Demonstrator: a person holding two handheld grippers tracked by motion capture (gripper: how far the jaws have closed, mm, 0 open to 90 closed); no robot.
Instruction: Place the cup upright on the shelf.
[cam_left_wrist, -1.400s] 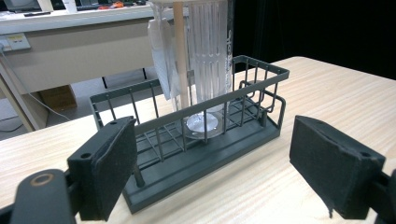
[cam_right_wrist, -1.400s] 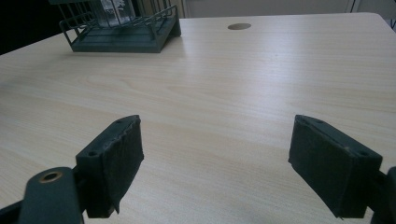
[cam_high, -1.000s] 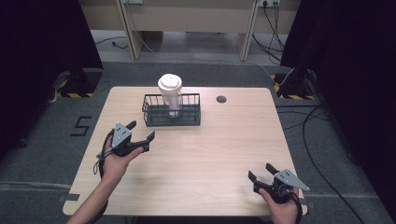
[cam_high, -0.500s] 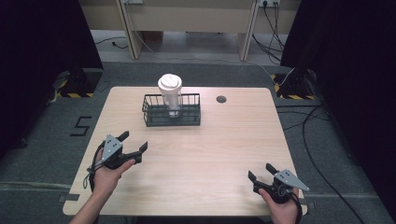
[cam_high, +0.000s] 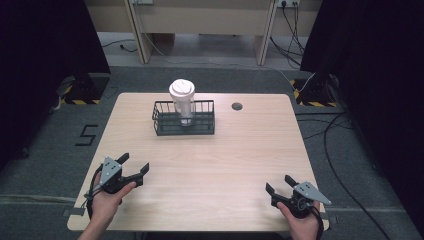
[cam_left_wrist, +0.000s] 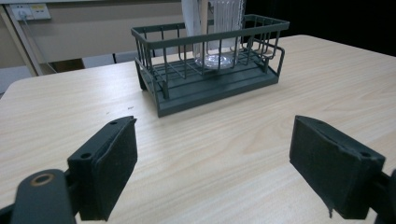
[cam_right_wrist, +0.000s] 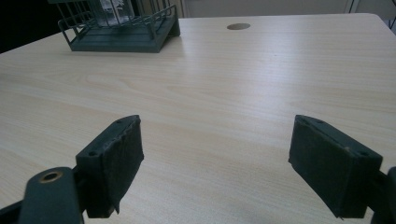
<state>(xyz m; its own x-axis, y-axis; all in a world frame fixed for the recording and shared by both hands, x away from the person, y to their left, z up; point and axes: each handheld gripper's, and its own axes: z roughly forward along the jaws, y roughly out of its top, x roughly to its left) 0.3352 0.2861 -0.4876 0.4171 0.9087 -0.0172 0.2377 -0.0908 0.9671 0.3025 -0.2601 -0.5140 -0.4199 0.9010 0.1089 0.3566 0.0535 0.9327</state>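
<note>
A dark wire basket (cam_high: 184, 127) stands at the back middle of the wooden table (cam_high: 225, 155). Inside it stands a clear cup with a white lid (cam_high: 182, 102). In the left gripper view the basket (cam_left_wrist: 210, 79) lies ahead and the cup's clear base (cam_left_wrist: 217, 58) rests on its floor. My left gripper (cam_high: 134, 166) is open near the table's front left, well short of the basket, with nothing between its jaws. My right gripper (cam_high: 280, 184) is open at the front right, also empty. In the right gripper view the basket (cam_right_wrist: 119, 35) sits far off at the upper left.
A small dark round hole (cam_high: 236, 106) marks the tabletop right of the basket, seen too as the hole (cam_right_wrist: 238, 26) in the right gripper view. Cables (cam_high: 330, 145) trail on the floor to the right. Pale cabinets (cam_high: 200, 20) stand beyond the table.
My left gripper has drawn back from near the basket toward the table's front left edge, staying open. The right gripper has not moved.
</note>
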